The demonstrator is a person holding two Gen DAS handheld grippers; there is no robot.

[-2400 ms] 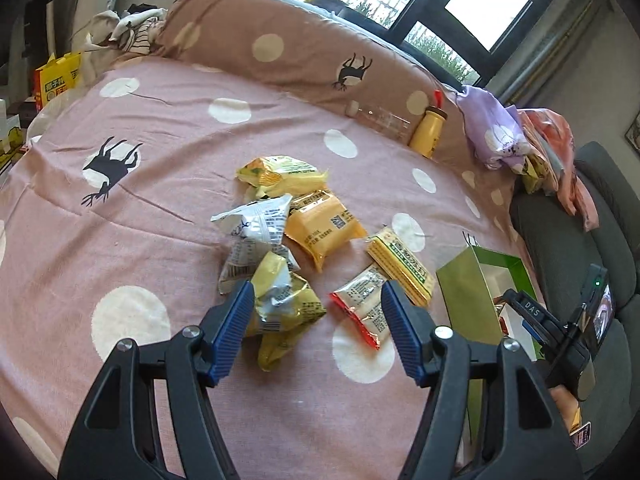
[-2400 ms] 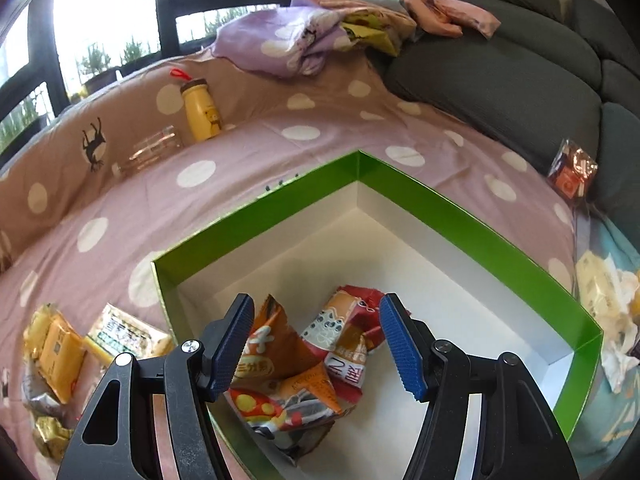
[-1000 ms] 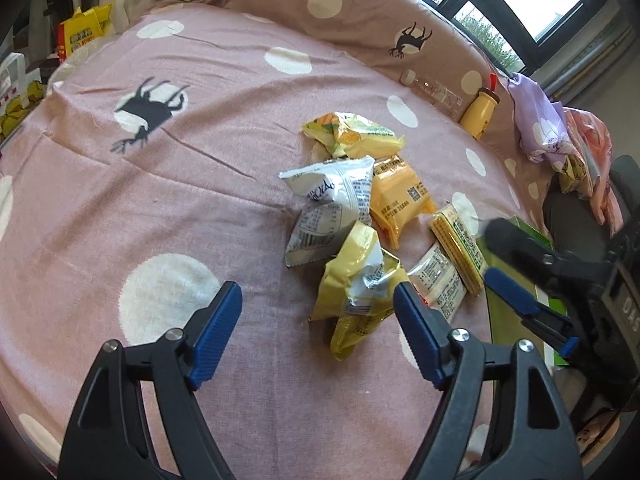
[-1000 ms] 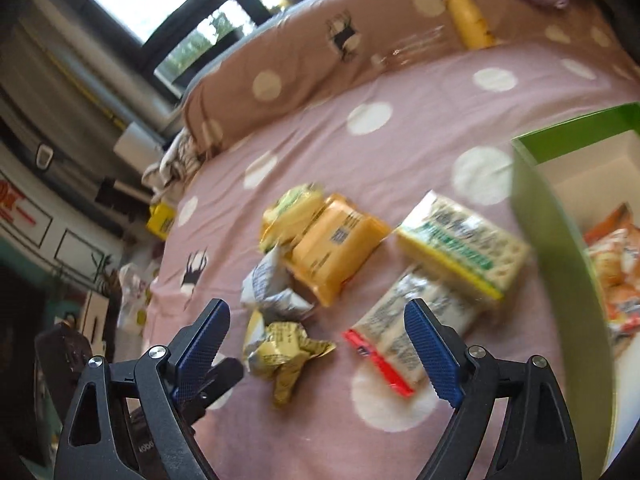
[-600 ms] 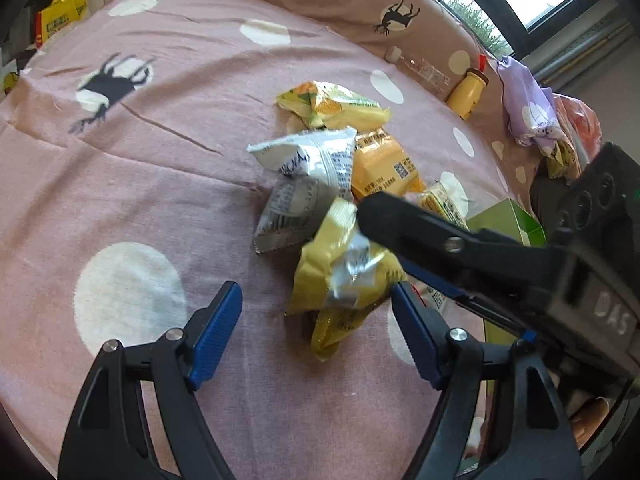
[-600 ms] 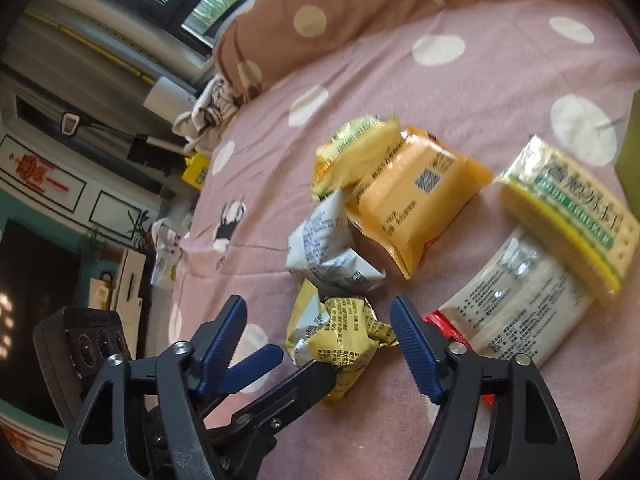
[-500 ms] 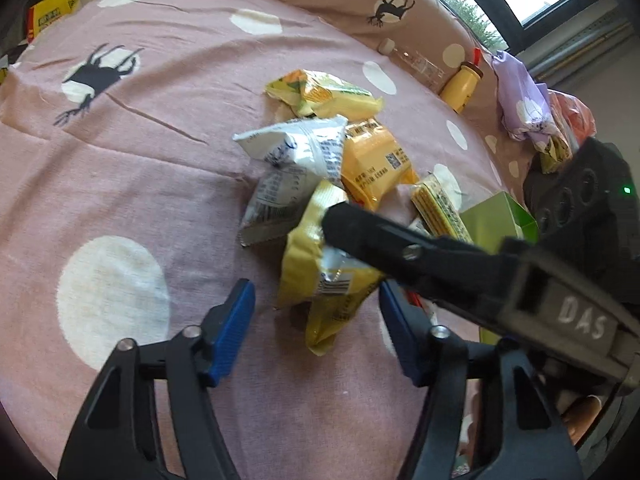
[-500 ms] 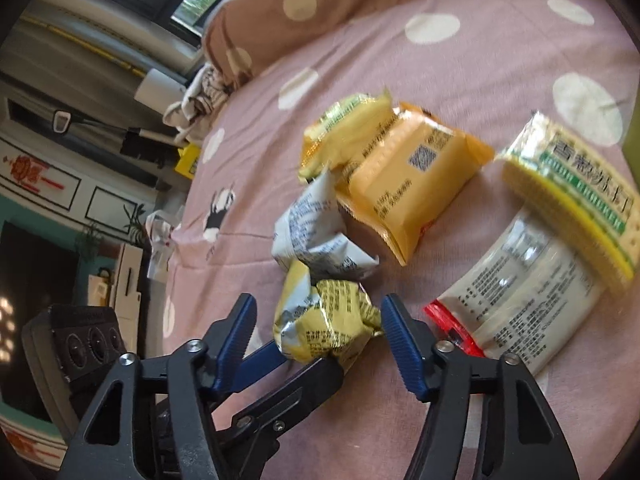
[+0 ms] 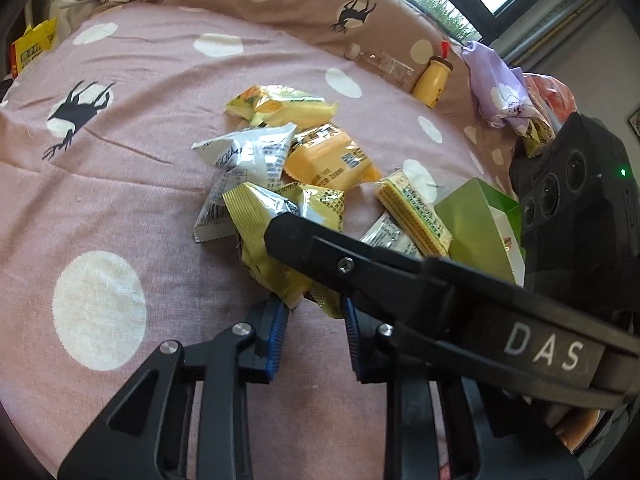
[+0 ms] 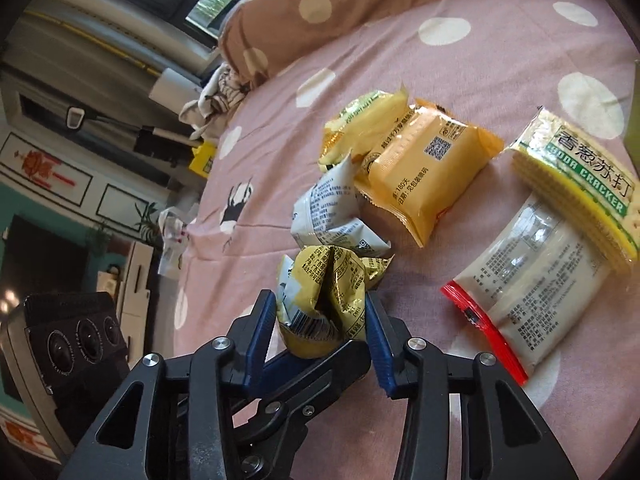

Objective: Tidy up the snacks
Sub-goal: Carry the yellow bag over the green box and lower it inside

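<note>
A crumpled yellow snack bag (image 9: 260, 220) (image 10: 324, 284) lies at the near end of a snack pile on the pink dotted bedspread (image 9: 140, 128). My left gripper (image 9: 314, 320) is shut on the bag's lower end. My right gripper (image 10: 320, 332) comes from the opposite side. Its jaws are closing, and both blue pads (image 10: 374, 332) press on the same bag. In the left wrist view one black finger of the right gripper (image 9: 360, 264) crosses over the bag. A left finger (image 10: 316, 364) shows under the bag in the right wrist view.
Behind the bag lie a white pouch (image 9: 248, 152), an orange pack (image 9: 328, 160), a yellow bag (image 9: 280, 106), a soda cracker pack (image 10: 576, 172) and a clear red-edged pack (image 10: 520, 280). A green box (image 9: 476, 224) stands right; two bottles (image 9: 432, 80) lean on the cushion.
Both pairs of jaws have closed in from wide open onto the yellow bag. The right gripper has swung away from the green box and come in low over the pile.
</note>
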